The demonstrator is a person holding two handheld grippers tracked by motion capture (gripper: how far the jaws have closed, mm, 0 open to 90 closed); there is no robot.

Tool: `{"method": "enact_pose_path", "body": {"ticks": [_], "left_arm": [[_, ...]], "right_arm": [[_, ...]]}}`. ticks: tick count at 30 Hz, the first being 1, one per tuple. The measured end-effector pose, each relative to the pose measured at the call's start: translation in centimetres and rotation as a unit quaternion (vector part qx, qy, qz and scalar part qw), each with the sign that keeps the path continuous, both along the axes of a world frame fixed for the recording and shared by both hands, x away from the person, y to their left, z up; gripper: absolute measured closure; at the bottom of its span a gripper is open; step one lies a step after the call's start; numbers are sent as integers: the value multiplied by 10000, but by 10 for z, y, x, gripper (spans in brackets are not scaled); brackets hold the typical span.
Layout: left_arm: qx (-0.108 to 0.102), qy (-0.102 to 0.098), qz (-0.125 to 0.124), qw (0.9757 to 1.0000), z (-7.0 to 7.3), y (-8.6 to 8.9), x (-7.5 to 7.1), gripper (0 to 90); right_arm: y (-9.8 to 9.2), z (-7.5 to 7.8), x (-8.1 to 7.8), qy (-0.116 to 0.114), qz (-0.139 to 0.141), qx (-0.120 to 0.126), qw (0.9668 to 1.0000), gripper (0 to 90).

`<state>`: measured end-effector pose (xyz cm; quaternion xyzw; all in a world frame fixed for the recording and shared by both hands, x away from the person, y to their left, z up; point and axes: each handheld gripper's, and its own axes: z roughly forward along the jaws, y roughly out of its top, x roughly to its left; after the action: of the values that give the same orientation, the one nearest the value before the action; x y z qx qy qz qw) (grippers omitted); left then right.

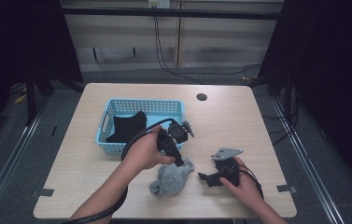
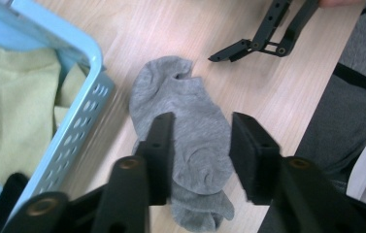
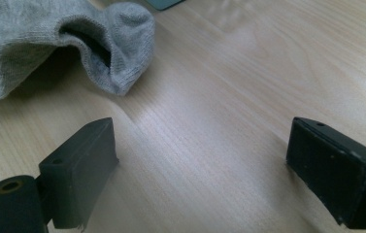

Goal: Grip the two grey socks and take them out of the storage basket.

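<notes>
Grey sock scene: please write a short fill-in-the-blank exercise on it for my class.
1. The grey sock lies on the wooden ____.
2. The basket beside it is light ____.
3. The left gripper has one jaw on each side of the ____.
4. The right gripper has its jaws ____, with nothing between them.

Missing words: table; blue; sock; open

You're working on a pale wood-grain table [image 1: 239, 121]. A light blue perforated basket [image 1: 113, 148] sits left of centre, a crumpled grey sock [image 1: 170, 179] lies near your edge, just beside the basket. Far side, there's a small dark round spot [image 1: 201, 97], possibly a cable hole.
</notes>
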<state>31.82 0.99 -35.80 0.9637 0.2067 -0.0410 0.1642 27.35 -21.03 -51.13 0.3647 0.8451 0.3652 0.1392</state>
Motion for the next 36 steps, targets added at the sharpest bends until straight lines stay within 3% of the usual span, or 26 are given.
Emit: {"method": "enact_pose_path", "body": {"ticks": [13, 30, 36], "left_arm": [[-197, 19, 413, 9990, -16, 32, -3, 386], [-401, -2, 1093, 9932, -41, 86, -2, 311], [-461, 61, 1119, 9926, -51, 100, -3, 305]], "right_arm": [[0, 0, 0, -1, 5, -2, 10000, 104], [0, 0, 0, 8, 9, -10, 10000, 104], [0, 0, 0, 9, 9, -10, 10000, 104]]}}
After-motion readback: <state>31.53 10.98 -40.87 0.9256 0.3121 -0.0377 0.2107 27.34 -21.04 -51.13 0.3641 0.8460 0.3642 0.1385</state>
